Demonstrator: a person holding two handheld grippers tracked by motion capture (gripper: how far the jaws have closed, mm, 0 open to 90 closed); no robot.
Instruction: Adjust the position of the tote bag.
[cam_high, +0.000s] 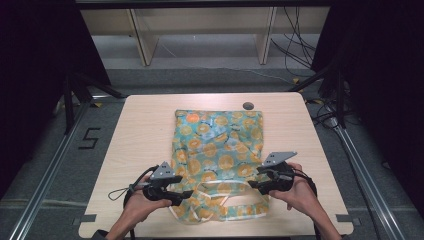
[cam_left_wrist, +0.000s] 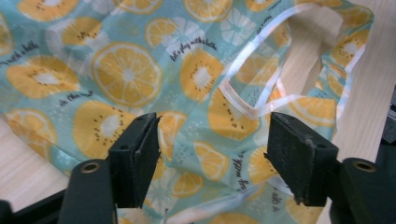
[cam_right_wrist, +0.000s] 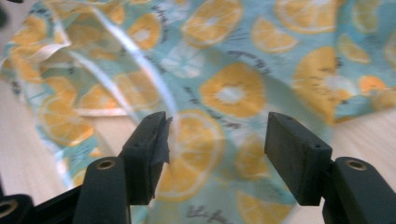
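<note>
1. The bag (cam_high: 217, 160), printed with citrus slices, lies at the centre of the surface (cam_high: 145, 135), handles at the lower edge of the high view.
2. Left gripper (cam_high: 186, 194) and right gripper (cam_high: 251, 185): jaws spread, pinching nothing.
3. Likely between folds; the next move needs fresh grips.
4. The gripper views show printed lettering; the high view shows the outline.

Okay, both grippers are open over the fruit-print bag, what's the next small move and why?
Probably lower the left gripper and right gripper onto the bag's near edges and close: both stand open above the rumpled cloth, gripping nothing, and the handle end lies crumpled.
</note>
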